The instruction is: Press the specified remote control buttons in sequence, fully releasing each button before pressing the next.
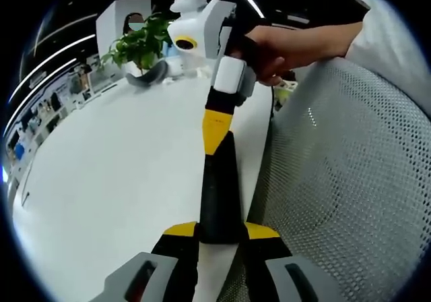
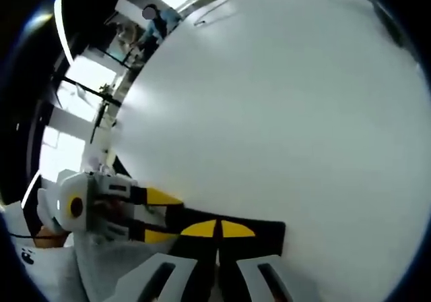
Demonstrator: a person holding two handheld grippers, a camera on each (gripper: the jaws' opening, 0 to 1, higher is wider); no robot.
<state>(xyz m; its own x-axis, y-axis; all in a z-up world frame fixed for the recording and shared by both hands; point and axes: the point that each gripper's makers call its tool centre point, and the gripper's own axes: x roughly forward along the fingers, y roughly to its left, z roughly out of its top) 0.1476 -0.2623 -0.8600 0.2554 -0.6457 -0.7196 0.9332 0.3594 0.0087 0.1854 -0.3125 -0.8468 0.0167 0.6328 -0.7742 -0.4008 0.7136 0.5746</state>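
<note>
A long black remote control (image 1: 219, 201) is clamped between the yellow-tipped jaws of my left gripper (image 1: 221, 232), which is shut on its near end. My right gripper (image 1: 215, 143), held by a hand (image 1: 283, 46), comes down from above with its jaws shut, and its yellow tip rests on the remote's far part. In the right gripper view, my right gripper (image 2: 219, 229) has its closed tips on the black remote (image 2: 268, 233). The left gripper (image 2: 165, 216) enters from the left and grips one end. The buttons are hidden.
A wide white table (image 1: 114, 167) spreads out to the left, with a potted plant (image 1: 141, 46) at its far end. A grey mesh chair back (image 1: 350, 174) stands close on the right. The white table (image 2: 283, 113) also spans the right gripper view.
</note>
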